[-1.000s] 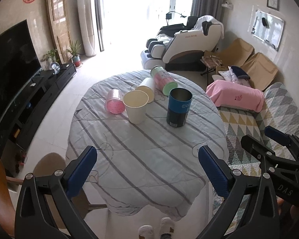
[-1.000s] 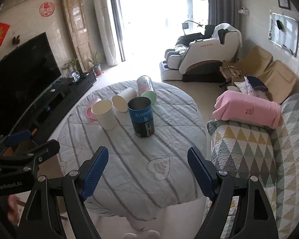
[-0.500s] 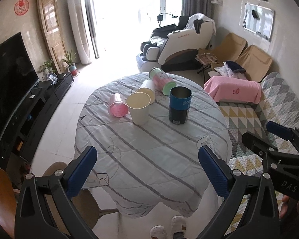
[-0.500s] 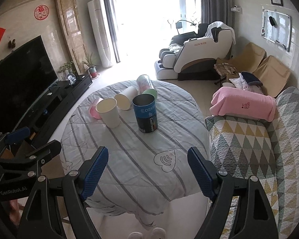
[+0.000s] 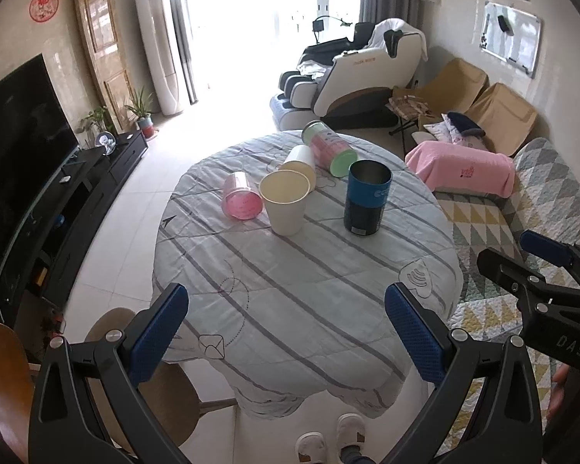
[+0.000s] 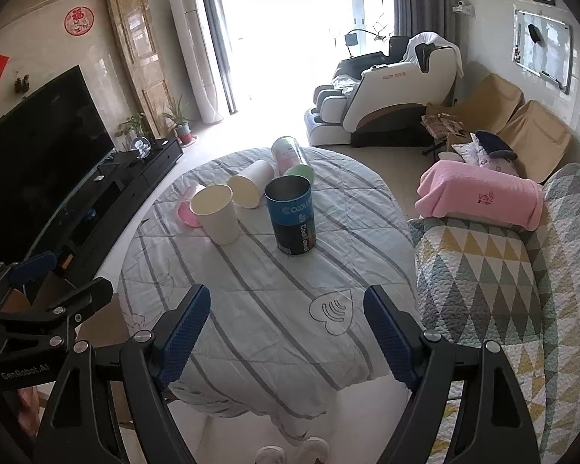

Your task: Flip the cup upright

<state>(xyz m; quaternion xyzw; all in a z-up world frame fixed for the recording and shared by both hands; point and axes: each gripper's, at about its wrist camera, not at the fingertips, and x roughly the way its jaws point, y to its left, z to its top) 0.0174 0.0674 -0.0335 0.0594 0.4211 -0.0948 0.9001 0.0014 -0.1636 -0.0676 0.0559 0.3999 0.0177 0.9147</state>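
Status at this frame: two cups stood upright, three lay on their sides, so the job was partly done at best.

Upright: the cream cup (image 5: pixel 286 201) and the blue can-style cup (image 5: pixel 367 197), both mouth up near the middle of the round table (image 5: pixel 309 309).

Lying down: the pink cup (image 5: pixel 240 201), just beside the cream cup on its left, mouth toward you; a second cream cup (image 5: pixel 298 160) on its side right behind the upright one; and the pink-and-green tumbler (image 5: pixel 326 149) at the far edge, green end pointing toward the blue cup.

Your left gripper (image 5: pixel 286 321) had its jaws spread wide and held nothing. It hung over the near edge of the table. Your right gripper (image 6: pixel 286 332) was the same: jaws apart, empty, at the near edge, closer to the sofa side.

Every cup sat well apart from both tools, on the far half of the table. Neither gripper touched anything.

My read: you were between flips. The pink cup looked like the easiest next pick for the left side, since nothing stood between it and that gripper. The tumbler was the farthest of the three.
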